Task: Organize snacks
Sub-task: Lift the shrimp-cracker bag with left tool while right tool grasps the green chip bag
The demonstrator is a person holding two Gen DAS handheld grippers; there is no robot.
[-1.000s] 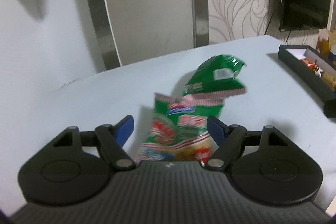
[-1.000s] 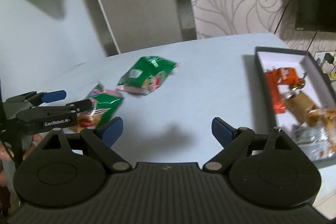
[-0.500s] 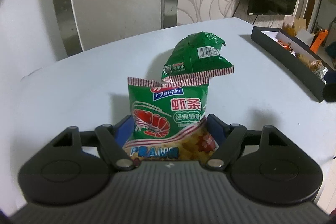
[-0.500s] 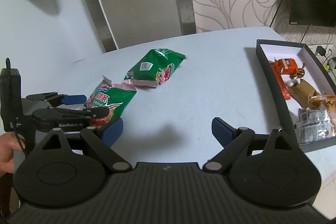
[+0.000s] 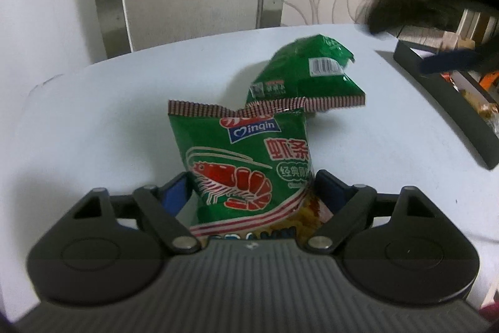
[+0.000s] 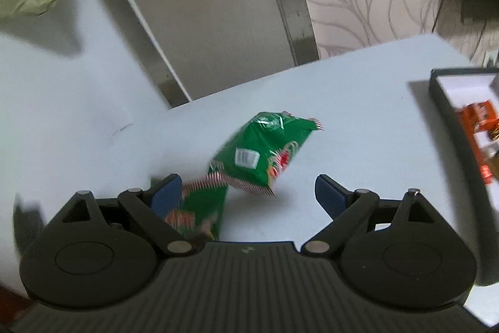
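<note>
Lying on the pale table (image 5: 93, 145), the prawn-cracker bag (image 5: 246, 167) is green with a red prawn drawing, a blue brand label and red-and-white striped seals; yellow strips show at its lower end. It sits between the spread blue pads of the left gripper (image 5: 251, 186), whose jaws have just been opening; whether the pads touch the bag is unclear, but they look released. Just beyond this bag, a second green bag (image 5: 305, 77) lies barcode-up, its striped edge overlapping the first. To the right of both stands a black tray (image 5: 452, 102) with other snacks. The right gripper (image 6: 248, 195) is spread wide and empty above the table, with the second green bag ahead of it.
</note>
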